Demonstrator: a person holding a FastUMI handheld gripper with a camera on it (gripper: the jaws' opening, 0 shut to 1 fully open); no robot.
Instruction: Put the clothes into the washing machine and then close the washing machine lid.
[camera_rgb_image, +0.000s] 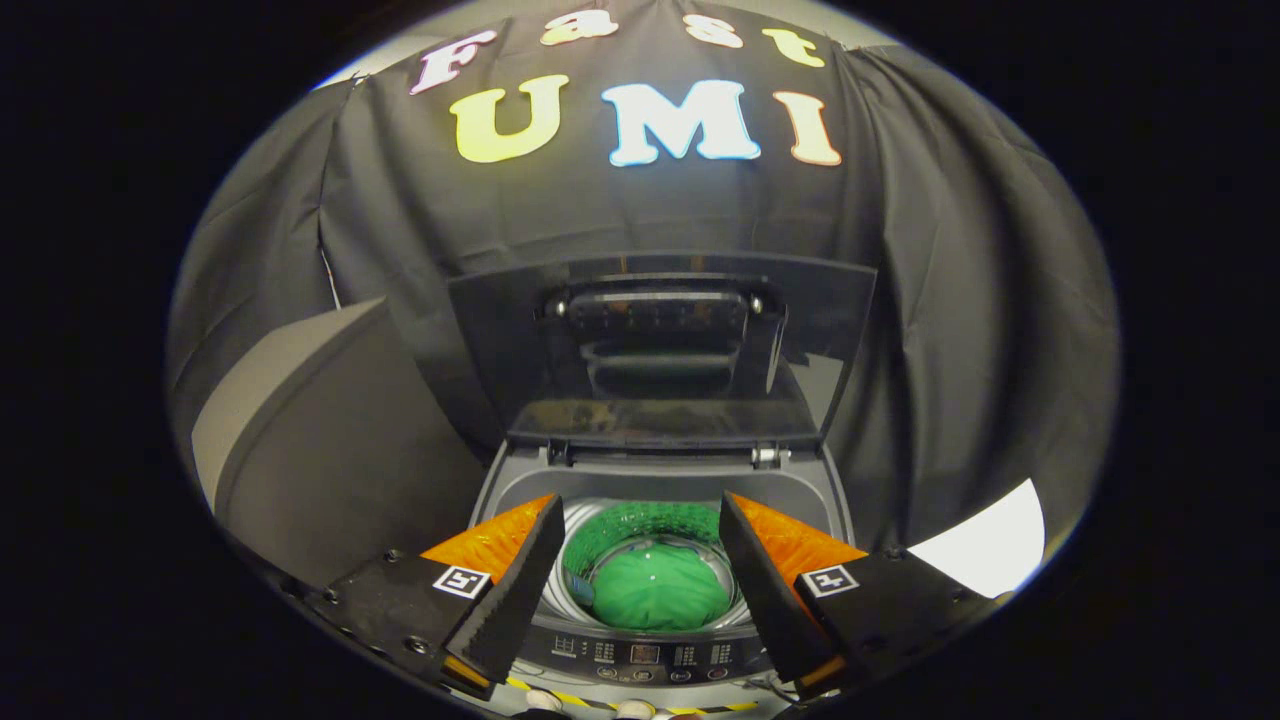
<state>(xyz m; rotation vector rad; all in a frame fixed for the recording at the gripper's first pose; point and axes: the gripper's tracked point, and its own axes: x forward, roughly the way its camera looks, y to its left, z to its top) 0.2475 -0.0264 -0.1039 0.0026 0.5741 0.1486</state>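
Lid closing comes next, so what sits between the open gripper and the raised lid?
Nothing visible does. The gripper is open above the drum, green clothes lie inside below, and the lid stands upright beyond the fingers.

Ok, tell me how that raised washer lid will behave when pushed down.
The lid stands upright on rear hinges, so it probably swings stiffly rather than flexes. Past the tipping point it may drop by itself. The open gripper holds nothing; the green cloth lies in the drum.
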